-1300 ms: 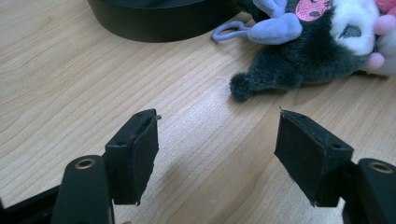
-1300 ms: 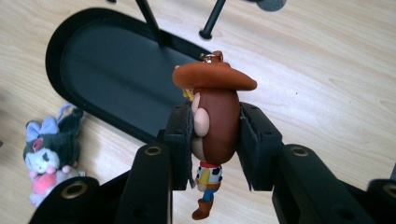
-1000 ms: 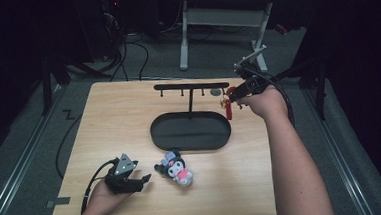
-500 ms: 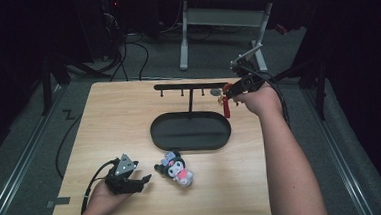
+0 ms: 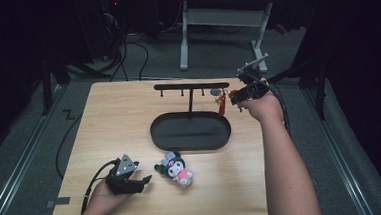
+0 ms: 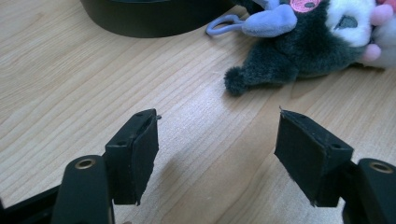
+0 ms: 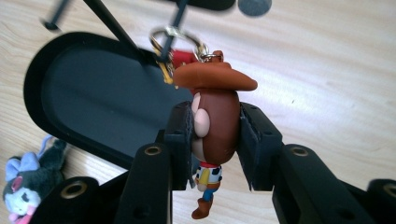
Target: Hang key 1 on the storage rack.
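Note:
My right gripper is shut on a cowboy figure keychain, its pads pressing the brown head from both sides. The keychain's metal ring sits right at a peg of the black hook rack; I cannot tell whether it hangs on the peg. In the high view my right gripper is at the rack's right end, with the red keychain dangling beside it. My left gripper rests on the table at the front left, open, with bare wood between its jaws.
A black oval tray forms the rack's base in the middle of the table. A dark plush toy with a pink bow lies in front of the tray, just right of my left gripper, and appears close ahead as the plush toy.
My right hand has sunk a little at the rack's right end, the keychain still in its grip. The left hand and the plush toy have stayed put.

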`<state>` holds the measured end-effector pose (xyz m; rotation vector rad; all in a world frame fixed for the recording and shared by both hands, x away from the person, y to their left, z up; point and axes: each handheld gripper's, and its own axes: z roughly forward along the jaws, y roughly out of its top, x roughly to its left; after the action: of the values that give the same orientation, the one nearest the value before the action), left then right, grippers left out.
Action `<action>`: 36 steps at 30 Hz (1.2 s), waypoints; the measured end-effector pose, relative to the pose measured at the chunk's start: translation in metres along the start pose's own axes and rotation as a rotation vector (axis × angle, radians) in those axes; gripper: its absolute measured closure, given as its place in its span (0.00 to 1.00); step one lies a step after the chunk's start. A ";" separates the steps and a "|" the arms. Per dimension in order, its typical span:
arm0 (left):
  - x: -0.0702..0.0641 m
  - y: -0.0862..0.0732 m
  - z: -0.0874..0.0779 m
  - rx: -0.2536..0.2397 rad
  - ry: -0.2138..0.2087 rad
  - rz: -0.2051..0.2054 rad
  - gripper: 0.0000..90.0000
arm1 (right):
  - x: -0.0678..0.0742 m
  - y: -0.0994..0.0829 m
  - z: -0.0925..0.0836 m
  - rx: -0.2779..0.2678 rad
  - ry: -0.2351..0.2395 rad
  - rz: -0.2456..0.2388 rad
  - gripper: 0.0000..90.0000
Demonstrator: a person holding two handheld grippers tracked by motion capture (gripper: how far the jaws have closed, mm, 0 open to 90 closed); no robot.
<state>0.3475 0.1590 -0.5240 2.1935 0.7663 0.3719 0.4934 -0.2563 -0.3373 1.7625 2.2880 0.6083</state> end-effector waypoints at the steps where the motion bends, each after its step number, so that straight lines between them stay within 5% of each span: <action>1: -0.001 0.000 0.000 0.001 0.000 0.001 0.34 | -0.001 -0.002 0.003 0.003 0.002 0.000 0.75; 13: -0.003 0.001 0.002 0.009 -0.001 0.013 0.34 | -0.003 -0.026 0.038 0.031 0.041 0.008 0.73; 17: -0.002 0.001 0.001 0.006 -0.001 0.011 0.34 | -0.002 -0.032 0.045 0.018 0.049 0.023 0.53; 20: -0.001 0.001 0.001 0.000 0.000 0.008 0.34 | 0.001 -0.042 0.044 -0.003 0.034 0.023 0.47; 26: -0.004 0.003 0.001 0.000 -0.008 0.018 0.37 | 0.010 -0.077 0.040 -0.061 0.006 -0.003 0.44; 35: -0.011 0.006 0.004 0.002 0.001 0.039 0.43 | 0.023 -0.169 0.052 -0.183 -0.054 -0.070 0.45; 36: -0.011 0.006 0.004 0.002 0.001 0.039 0.44 | 0.023 -0.169 0.052 -0.183 -0.054 -0.070 0.45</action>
<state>0.3434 0.1461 -0.5225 2.2125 0.7256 0.3920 0.3592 -0.2586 -0.4543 1.5887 2.1718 0.7226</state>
